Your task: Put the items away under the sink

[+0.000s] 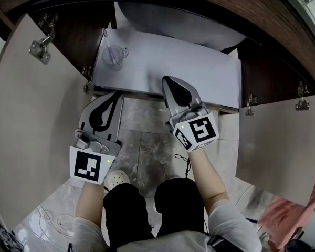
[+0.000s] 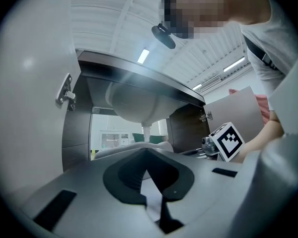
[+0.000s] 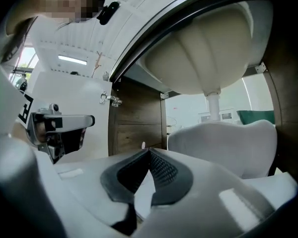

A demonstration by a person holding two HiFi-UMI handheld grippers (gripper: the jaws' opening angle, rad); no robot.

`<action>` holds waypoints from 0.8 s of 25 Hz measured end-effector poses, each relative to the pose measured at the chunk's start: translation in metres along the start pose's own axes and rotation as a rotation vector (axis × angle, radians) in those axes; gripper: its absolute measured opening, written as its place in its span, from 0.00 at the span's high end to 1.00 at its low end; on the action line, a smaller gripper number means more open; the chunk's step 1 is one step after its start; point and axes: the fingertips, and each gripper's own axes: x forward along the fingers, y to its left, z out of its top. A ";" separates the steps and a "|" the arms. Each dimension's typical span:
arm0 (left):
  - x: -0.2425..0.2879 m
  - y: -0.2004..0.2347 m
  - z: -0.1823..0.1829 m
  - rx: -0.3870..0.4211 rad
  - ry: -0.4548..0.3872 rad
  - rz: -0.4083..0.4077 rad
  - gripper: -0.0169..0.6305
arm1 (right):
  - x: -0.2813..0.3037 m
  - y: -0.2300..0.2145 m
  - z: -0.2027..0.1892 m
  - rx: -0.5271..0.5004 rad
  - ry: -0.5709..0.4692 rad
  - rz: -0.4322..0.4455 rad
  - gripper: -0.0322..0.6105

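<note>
Facing the cabinet (image 1: 199, 72), I hold left gripper (image 1: 117, 94) and right gripper (image 1: 169, 80), jaws pressed together, gripping nothing. A clear cup (image 1: 114, 55) stands inside.

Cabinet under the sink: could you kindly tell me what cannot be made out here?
- Clear cup: head view, too small to tell its contents.
- Cabinet rear corners: head view, lost in shadow.
- Drain pipe: right gripper view, lower end hidden behind a white cover.
</note>
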 end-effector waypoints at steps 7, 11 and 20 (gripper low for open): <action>-0.008 -0.007 0.044 -0.021 0.046 0.005 0.96 | -0.031 0.022 0.056 -0.053 0.026 -0.028 0.94; -0.015 -0.008 0.084 -0.026 0.075 0.015 0.96 | -0.048 0.034 0.101 -0.006 0.015 -0.028 0.95; -0.032 -0.012 0.207 -0.036 0.087 0.049 0.96 | -0.096 0.050 0.217 0.021 0.059 -0.093 0.95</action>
